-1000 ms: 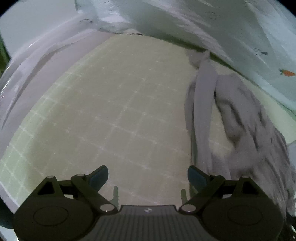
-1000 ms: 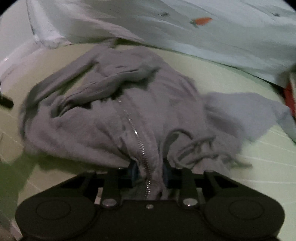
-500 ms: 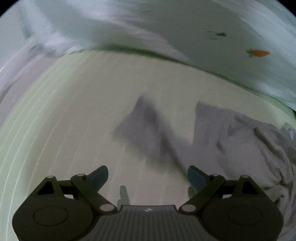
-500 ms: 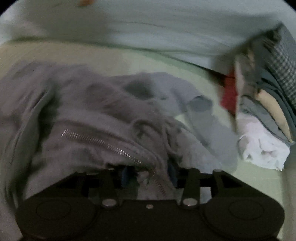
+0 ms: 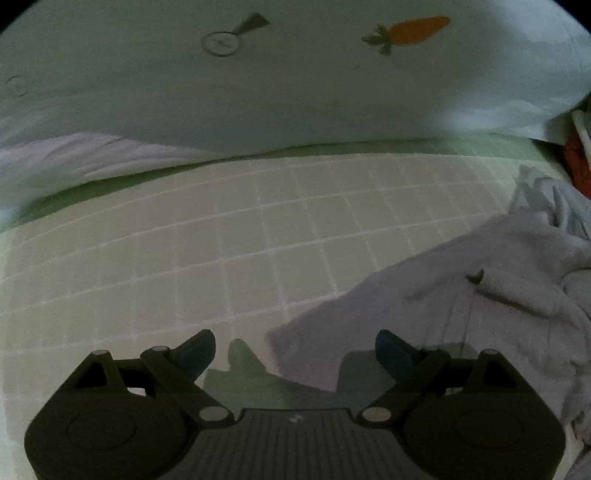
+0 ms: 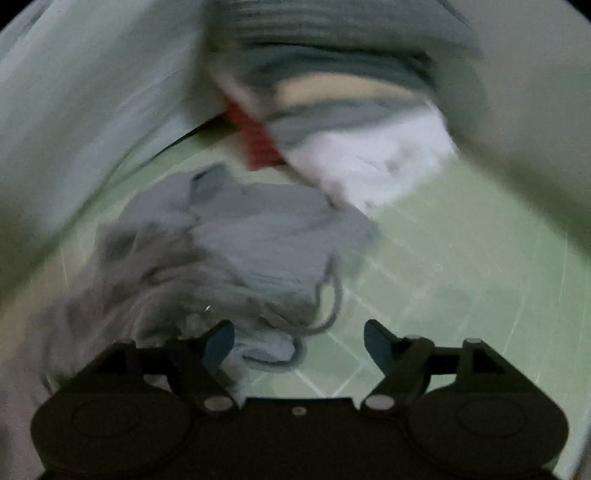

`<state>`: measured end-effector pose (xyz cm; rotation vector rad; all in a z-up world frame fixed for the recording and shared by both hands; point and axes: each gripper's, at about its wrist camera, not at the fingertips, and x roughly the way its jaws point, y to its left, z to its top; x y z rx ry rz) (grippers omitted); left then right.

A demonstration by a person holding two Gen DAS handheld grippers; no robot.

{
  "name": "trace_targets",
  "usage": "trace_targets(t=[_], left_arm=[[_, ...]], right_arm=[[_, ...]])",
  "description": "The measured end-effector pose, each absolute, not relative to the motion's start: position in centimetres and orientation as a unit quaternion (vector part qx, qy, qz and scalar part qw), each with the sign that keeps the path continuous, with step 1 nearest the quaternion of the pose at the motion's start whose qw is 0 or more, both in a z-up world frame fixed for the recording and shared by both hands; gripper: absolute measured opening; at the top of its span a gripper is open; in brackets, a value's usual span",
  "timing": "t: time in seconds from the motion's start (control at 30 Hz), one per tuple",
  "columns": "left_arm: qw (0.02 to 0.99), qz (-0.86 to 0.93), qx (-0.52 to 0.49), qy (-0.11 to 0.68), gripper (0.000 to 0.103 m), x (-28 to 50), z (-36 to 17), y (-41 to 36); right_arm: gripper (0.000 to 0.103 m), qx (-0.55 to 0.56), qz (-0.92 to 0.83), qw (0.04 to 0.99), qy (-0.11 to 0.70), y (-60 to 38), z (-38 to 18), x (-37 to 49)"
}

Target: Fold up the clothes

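A grey zip-up hoodie [image 5: 461, 306] lies crumpled on the green checked sheet [image 5: 221, 236]. In the left wrist view a flat corner of it reaches in from the right, under my left gripper [image 5: 295, 349], which hangs open above it with nothing pinched. The right wrist view is blurred: the hoodie [image 6: 229, 251] lies bunched at left and centre, its drawstring [image 6: 328, 306] looping out. My right gripper [image 6: 299, 341] has its jaws opening; the hood's edge lies by the left finger, and the pads press on nothing.
A pale quilt with a carrot print [image 5: 410, 31] rises behind the sheet. A stack of folded clothes [image 6: 351, 96], with red, white and grey pieces, sits at the back right next to the hoodie.
My right gripper has let go of the hoodie's zipper edge and its jaws have spread. Both grippers have swung to the right; the left one now hangs over the hoodie's corner.
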<state>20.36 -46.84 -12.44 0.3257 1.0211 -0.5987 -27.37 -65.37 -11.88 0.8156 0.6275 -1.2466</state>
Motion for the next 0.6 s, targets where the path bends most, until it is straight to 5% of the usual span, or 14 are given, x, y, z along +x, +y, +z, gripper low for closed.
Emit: trace_targets(t=[0.13, 0.23, 0.4, 0.6], left_arm=[[0.811, -0.317, 0.124, 0.476, 0.092, 20.6, -13.0, -48.2], [0.804, -0.339, 0.109, 0.477, 0.088, 20.4, -13.3, -49.1], [0.810, -0.336, 0.148, 0.456, 0.059, 19.3, -13.8, -50.2], [0.824, -0.284, 0.128, 0.473, 0.040, 18.1, -13.0, -47.7]], right_arm=[[0.084, 0.488, -0.517, 0.674, 0.203, -65.8, -13.7, -28.3], [0.093, 0.490, -0.519, 0.666, 0.216, -66.5, -14.2, -26.2], [0.091, 0.437, -0.516, 0.688, 0.265, -67.6, -14.1, -22.4], [0.079, 0.389, -0.460, 0.735, 0.309, -68.3, -14.1, -17.0]])
